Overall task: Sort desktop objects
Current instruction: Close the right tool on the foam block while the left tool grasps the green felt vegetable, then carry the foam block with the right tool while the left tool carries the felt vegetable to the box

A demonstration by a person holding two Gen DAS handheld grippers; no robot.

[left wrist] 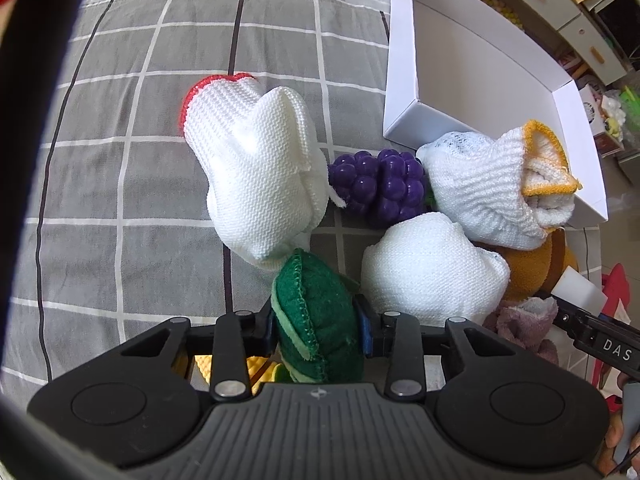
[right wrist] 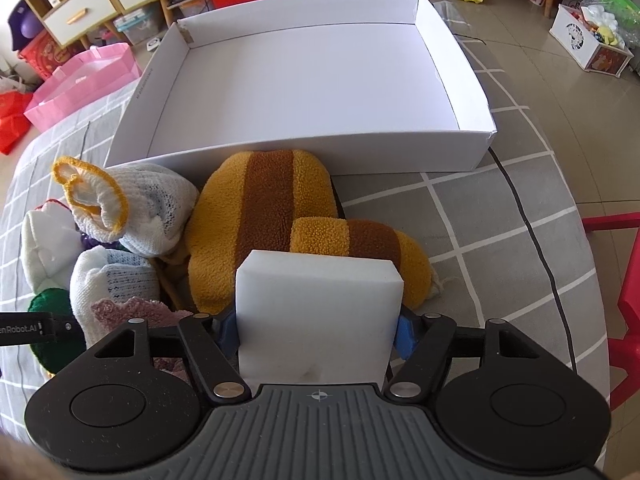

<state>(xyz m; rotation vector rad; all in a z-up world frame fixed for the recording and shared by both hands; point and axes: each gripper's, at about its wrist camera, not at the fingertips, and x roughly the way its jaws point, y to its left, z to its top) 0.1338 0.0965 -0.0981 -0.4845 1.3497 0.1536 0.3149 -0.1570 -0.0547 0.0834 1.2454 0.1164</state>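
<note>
Looks like the pick-up step is basically done on both sides and the drop-off is what's left. The right tongs [right wrist: 318, 330] are pinched on a white foam block [right wrist: 318, 312], which is held upright between the blue pads, right above the striped plush toy [right wrist: 260, 216]. The white box [right wrist: 312, 80] is seen straight ahead, just past the plush, with nothing in it as far as can be made out, so the next move is probably a lift over the near wall and a release inside; the wall has to be cleared and the plush shouldn't get dragged along. The left tongs [left wrist: 318, 334] are clamped on a green felt piece [left wrist: 316, 320], held edge-up between the pads, while the heap is still waiting in front: a red-cuffed white glove [left wrist: 256, 172], plastic purple grapes [left wrist: 380, 184], a yellow-cuffed glove [left wrist: 500, 184] resting against the box corner, and another white bundle [left wrist: 432, 268] just beside the felt. Everything sits on a grey checked cloth [left wrist: 120, 160] over the worktop. Which pile the felt belongs to can't be told from here.
</note>
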